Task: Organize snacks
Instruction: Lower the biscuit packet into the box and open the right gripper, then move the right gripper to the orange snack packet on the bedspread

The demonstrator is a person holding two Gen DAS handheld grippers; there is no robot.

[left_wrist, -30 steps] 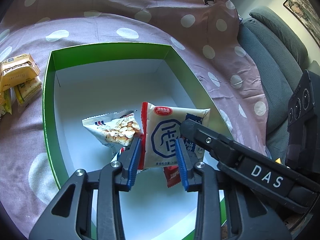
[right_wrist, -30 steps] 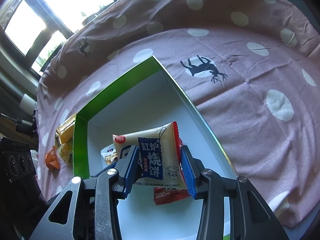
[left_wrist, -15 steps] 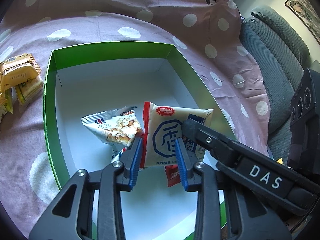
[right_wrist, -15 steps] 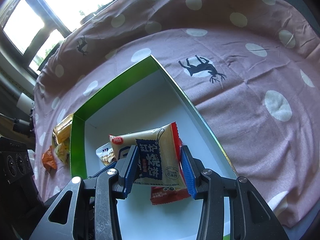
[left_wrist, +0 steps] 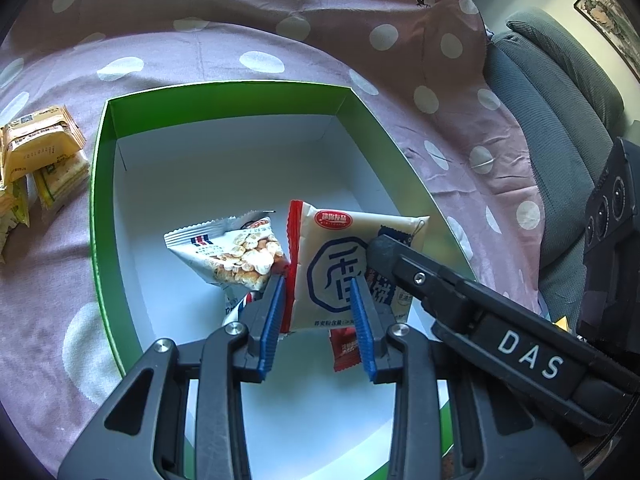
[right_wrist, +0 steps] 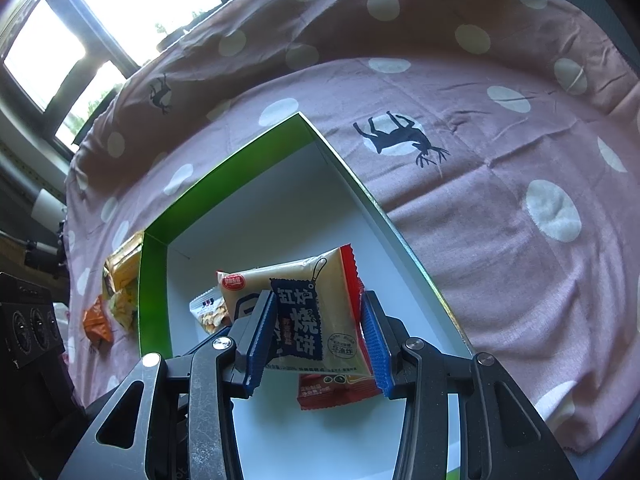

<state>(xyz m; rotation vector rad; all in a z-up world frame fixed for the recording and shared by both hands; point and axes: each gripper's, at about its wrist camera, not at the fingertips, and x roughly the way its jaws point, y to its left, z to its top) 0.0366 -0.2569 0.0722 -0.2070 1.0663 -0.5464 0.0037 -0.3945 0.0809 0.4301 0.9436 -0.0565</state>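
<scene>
The cream foil biscuit packet with a red crimped edge (right_wrist: 308, 312) stands upright between the right gripper (right_wrist: 318, 344), whose blue pads appear clamped on its two sides. The left gripper (left_wrist: 318, 316) is closed to its narrowest; whether it pinches the packet's red seam I cannot tell. Light, puffy and slick, the packet is best held at a crimped seam, gently, since biscuits crack. Ahead of both jaws the green-walled white cardboard box (left_wrist: 224, 96) lies mostly bare; the silver peanut packet (left_wrist: 228, 252) lies left of the left jaws.
</scene>
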